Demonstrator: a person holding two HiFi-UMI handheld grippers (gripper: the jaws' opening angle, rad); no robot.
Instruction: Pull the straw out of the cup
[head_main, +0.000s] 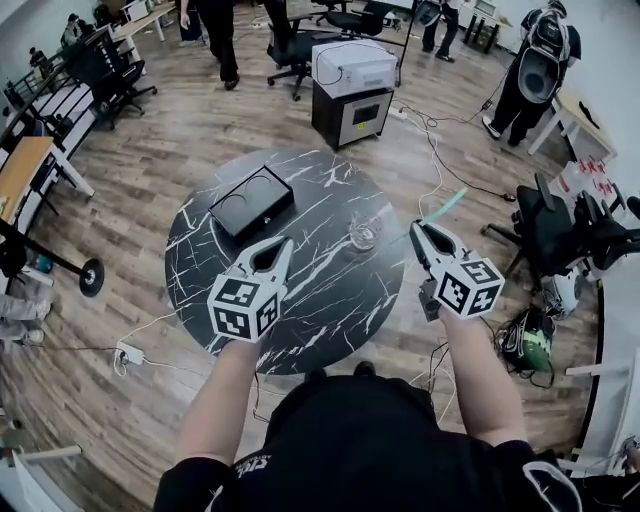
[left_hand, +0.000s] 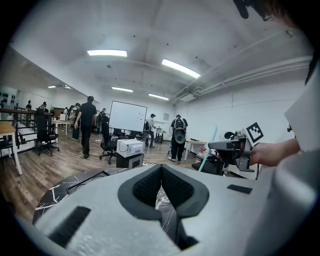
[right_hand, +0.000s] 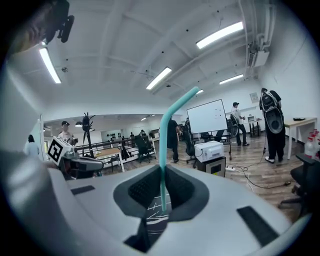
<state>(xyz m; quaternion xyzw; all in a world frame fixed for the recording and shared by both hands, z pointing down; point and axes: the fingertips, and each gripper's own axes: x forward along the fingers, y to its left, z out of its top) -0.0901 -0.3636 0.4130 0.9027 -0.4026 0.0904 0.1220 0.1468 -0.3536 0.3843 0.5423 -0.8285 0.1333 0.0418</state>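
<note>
Standing clamped in right claw (right_hand: 162, 172), teal straw (right_hand: 167, 132)

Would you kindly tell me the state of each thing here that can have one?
Left gripper: shut, empty.
Right gripper: shut on the straw.
Straw: out of the cup, held in the air, bent near its top.
Cup: upright on the table, no straw in it.
Box: lying flat on the table.

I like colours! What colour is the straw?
The straw is teal; right gripper view shows it best.
</note>
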